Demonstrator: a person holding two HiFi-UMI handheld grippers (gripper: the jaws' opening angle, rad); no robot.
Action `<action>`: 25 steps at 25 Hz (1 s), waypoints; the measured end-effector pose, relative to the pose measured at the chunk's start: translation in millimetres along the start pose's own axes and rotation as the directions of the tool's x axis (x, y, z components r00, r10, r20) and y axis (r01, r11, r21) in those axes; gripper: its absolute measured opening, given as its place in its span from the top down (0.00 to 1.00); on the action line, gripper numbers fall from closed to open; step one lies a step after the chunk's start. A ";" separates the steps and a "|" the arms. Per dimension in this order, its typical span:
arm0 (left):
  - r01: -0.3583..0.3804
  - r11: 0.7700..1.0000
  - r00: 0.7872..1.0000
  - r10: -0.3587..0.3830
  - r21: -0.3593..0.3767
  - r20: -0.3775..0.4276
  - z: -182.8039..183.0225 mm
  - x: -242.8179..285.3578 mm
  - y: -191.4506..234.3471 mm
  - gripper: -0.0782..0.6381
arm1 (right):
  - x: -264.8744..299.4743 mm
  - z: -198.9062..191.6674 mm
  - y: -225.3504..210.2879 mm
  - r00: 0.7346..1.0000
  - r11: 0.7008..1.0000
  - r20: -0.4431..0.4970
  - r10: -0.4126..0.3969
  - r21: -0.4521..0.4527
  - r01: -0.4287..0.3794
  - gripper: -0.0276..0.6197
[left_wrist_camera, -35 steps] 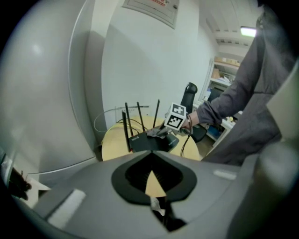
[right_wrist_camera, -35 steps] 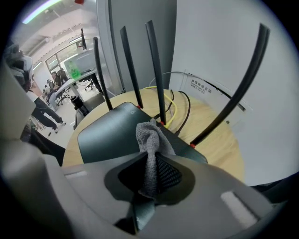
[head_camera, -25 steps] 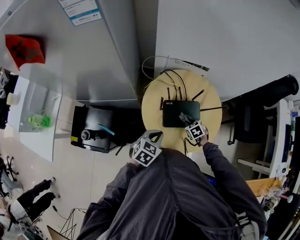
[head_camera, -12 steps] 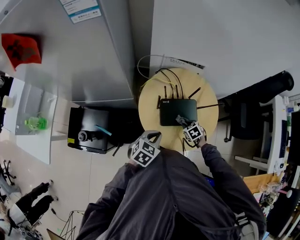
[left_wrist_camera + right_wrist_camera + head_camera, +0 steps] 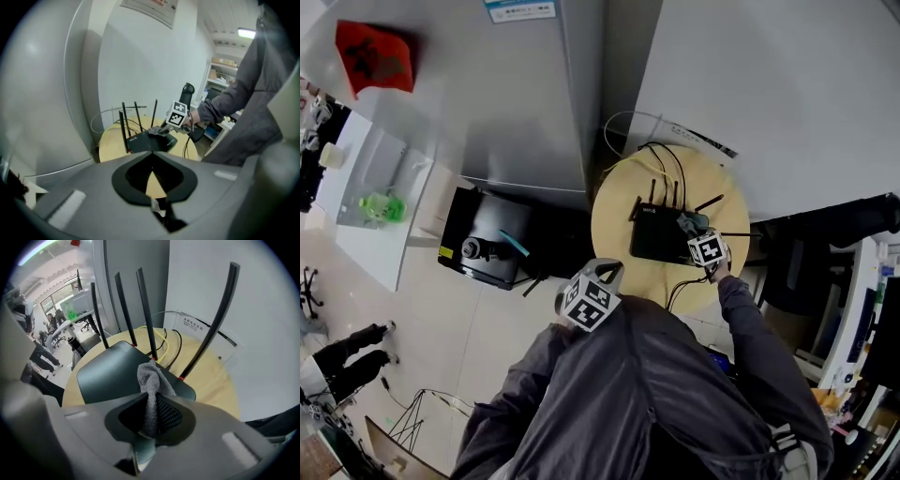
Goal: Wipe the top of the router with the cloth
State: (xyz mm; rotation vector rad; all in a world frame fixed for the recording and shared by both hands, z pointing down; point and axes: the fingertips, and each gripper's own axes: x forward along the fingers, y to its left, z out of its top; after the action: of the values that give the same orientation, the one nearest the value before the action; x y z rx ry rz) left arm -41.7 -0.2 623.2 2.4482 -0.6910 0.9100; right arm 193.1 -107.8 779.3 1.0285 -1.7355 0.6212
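Over at the far left, a red sign (image 5: 375,54) hangs on the grey wall and a green bottle (image 5: 382,206) stands on a white desk, well apart from the work. Nearer in, a black case (image 5: 487,248) sits on the floor just beside the round wooden counter (image 5: 614,225). The left tongs (image 5: 609,274) hang close to the person's chest, short of the counter's near edge; in the left gripper view their jaws meet at the tips with nothing between them, and they touch neither router nor cloth. At the middle of the counter lies the black router (image 5: 658,246), flat, with its thin antennas (image 5: 145,305) standing up along the back edge and one leaning out to the right. Black cables (image 5: 661,155) loop from behind it toward the wall, and a yellow cable (image 5: 164,345) curls among them. Toward the router's right rear corner, the grey cloth (image 5: 152,378) rests on the lid close to the antenna bases. The right tongs (image 5: 152,401) are clamped on that cloth, which bunches upward between the jaws and spreads where it touches the router's top. From the head view, the right tongs (image 5: 697,234) sit over that same corner, the person's sleeve reaching in from below.
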 end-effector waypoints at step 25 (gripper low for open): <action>0.139 0.983 0.990 -0.135 0.123 -0.041 13.3 20.6 -26.7 0.89 | -23.9 -56.9 62.6 0.999 0.995 0.034 0.025 0.091 -0.028 0.90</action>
State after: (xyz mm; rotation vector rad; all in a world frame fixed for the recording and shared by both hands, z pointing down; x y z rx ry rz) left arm -6.1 7.1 622.4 2.5486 -0.4596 0.9626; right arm 170.8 -22.8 782.3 1.0854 -1.7655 0.7096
